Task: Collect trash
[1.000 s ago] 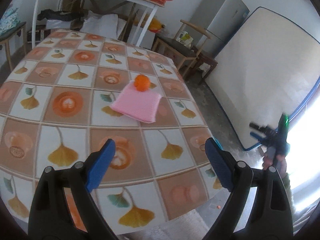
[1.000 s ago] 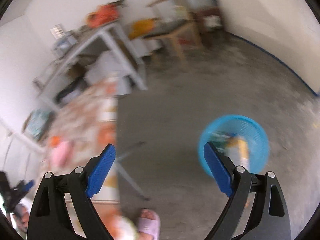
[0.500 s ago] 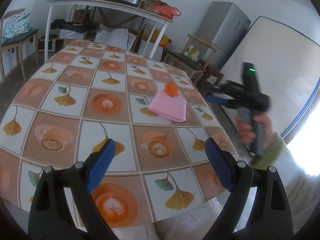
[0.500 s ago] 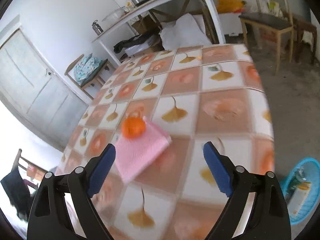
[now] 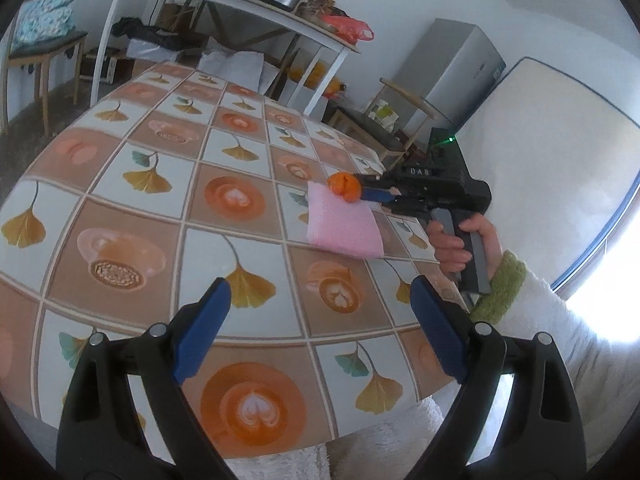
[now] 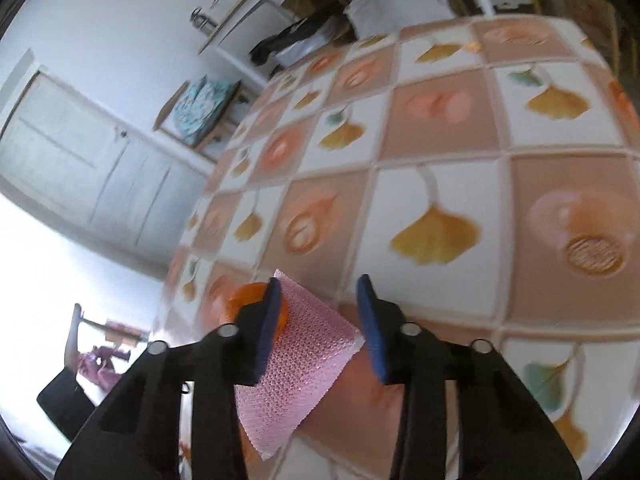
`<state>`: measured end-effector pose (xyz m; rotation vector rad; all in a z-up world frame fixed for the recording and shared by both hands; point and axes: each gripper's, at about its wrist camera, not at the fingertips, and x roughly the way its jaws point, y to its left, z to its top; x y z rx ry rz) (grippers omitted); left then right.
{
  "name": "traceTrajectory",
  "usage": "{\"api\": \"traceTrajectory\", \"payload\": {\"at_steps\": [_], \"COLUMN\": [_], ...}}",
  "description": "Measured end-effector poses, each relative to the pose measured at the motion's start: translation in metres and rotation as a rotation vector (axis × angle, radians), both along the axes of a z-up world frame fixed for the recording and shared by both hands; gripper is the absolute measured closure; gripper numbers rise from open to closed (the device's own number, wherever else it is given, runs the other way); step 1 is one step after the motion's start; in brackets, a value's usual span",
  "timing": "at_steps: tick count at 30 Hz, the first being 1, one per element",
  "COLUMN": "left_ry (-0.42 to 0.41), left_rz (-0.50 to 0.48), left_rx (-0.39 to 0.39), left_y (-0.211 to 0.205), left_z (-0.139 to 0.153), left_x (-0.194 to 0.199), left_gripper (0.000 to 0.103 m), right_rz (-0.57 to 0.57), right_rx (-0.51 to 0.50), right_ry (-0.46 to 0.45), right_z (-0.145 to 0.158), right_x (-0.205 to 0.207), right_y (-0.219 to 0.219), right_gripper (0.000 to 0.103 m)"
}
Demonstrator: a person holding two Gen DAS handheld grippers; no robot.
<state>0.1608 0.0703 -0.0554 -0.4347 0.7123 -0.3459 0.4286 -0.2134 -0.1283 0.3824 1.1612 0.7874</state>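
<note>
The orange peel is located on the far corner of the pink cloth on the table. The right gripper is positioned just beside the peel, its jaws closing with only cloth seen between them. The left gripper is held with fingers wide apart and empty.

Orange peel atop pink cloth

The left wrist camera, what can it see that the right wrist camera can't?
Only the left wrist view shows the hand holding the right gripper, whose closing jaws reach the orange peel, plus the open left gripper. Only the right wrist view shows the door. Both show the peel, the pink cloth and the table.
</note>
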Motion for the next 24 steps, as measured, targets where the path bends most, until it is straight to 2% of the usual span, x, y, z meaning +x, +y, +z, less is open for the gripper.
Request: {"api": "traceTrajectory", "payload": {"at_steps": [3, 14, 18, 20, 21, 24], "left_ry": [0.01, 0.028, 0.054, 0.081, 0.097, 0.107], "left_rz": [0.01, -0.006, 0.006, 0.021, 0.027, 0.032], "left_rx": [0.0, 0.037, 0.052, 0.063, 0.065, 0.055], "left_y": [0.005, 0.002, 0.0, 0.0, 0.0, 0.0], "left_z": [-0.002, -0.004, -0.008, -0.012, -0.014, -0.015], "left_x": [-0.001, -0.009, -0.005, -0.002, 0.0, 0.003], "left_gripper": [0.016, 0.016, 0.016, 0.016, 0.016, 0.026], "right_rz": [0.051, 0.16, 0.145, 0.141, 0.141, 0.175], "right_rx": [-0.035, -0.034, -0.103, -0.103, -0.101, -0.108], "right_ry": [0.029, 0.073, -0.042, -0.095, -0.125, -0.214], "right_z": [-0.005, -0.001, 0.02, 0.034, 0.042, 0.059], "right_x": [-0.019, -0.092, -0.106, -0.111, -0.114, -0.121], "right_y": [0.018, 0.051, 0.051, 0.049, 0.049, 0.055], "right_gripper": [0.07, 0.07, 0.07, 0.068, 0.063, 0.048]}}
